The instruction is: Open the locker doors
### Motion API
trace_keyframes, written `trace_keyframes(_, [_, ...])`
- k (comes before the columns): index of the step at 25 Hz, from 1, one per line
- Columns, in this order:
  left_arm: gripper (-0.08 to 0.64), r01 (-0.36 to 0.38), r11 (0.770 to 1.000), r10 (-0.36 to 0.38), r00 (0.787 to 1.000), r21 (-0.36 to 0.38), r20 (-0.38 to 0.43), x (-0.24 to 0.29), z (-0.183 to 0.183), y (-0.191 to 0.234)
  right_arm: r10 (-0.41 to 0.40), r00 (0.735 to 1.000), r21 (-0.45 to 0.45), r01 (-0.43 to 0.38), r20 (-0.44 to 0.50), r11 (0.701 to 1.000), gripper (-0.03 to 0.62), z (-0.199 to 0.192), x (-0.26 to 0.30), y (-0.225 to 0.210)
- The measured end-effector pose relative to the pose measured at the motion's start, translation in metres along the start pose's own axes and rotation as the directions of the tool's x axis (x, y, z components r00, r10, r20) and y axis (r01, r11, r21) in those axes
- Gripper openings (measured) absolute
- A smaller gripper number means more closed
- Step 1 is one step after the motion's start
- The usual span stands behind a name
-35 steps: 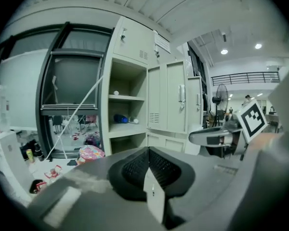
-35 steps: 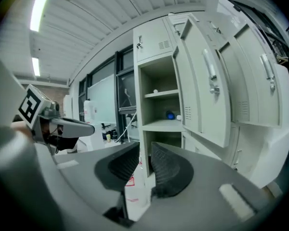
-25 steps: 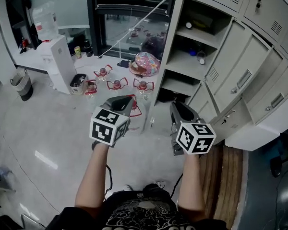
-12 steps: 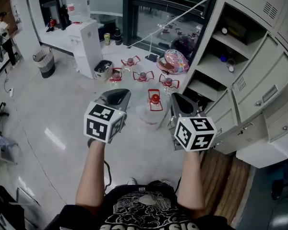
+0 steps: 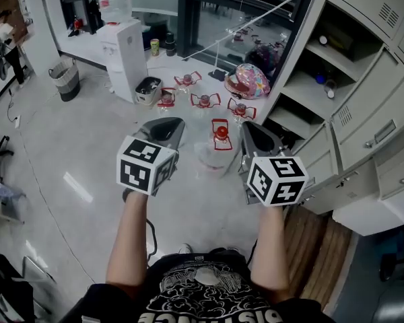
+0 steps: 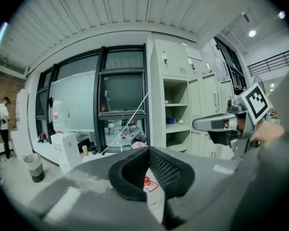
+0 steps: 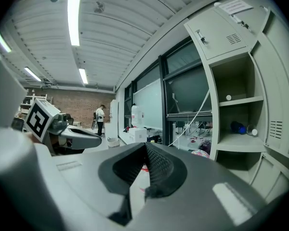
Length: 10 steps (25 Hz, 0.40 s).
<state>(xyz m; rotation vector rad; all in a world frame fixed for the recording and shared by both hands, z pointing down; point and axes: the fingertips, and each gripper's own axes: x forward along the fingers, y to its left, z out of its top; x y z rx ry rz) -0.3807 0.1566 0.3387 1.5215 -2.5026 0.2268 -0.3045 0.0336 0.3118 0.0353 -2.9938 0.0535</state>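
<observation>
The grey lockers [image 5: 370, 123] stand at the right of the head view. One column [image 5: 310, 93] is open, with small items on its shelves; the doors beside it are closed, each with a handle [image 5: 384, 132]. My left gripper [image 5: 168, 126] and right gripper [image 5: 250, 132] hang side by side over the floor, left of the lockers and touching nothing. The left gripper [image 6: 148, 150] has its pads meeting at the tip, with nothing between them. So does the right gripper [image 7: 145, 146]. The open column [image 7: 236, 114] shows ahead to the right in the right gripper view.
Several red stands [image 5: 219, 133] and a clear tub [image 5: 209, 157] lie on the floor ahead of the grippers. A patterned round thing [image 5: 248, 81] sits by the locker base. A water dispenser [image 5: 124, 59], a waste basket [image 5: 66, 78] and a person [image 5: 3, 42] are at the left.
The view has swung left, so the lockers sit farther right. Both grippers came along side by side, a little away from the lockers. Little has moved since the later of the two earlier frames.
</observation>
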Motion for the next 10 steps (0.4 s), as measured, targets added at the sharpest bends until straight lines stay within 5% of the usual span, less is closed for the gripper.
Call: trace_keyframes(10, [0.003,0.022,1.0,-0.022,1.0,0.013,0.006,0.0101,0.001,-0.0026,-0.006,1.0,0.0,0.006,-0.006,1.0,0.0,-0.0015,0.0035,-0.0038])
